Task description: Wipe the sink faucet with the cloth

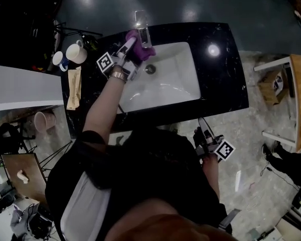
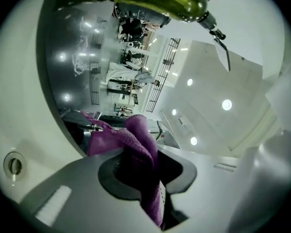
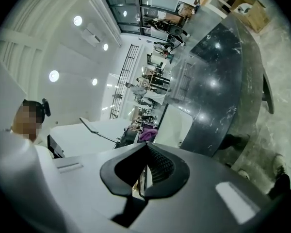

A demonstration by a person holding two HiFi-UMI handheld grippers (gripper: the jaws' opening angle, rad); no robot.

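Mugs stand at the left end of the bench. Left gripper: jaws clamped on the purple cloth. The cloth lies against the lower faucet, at the back rim of the sink. Right gripper: jaws closed, empty, held off the bench's front edge, well apart from the sink.

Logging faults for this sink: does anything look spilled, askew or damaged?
Nothing stands out. The left gripper holds the cloth at the faucet; the sink and counter show no spill or damage.
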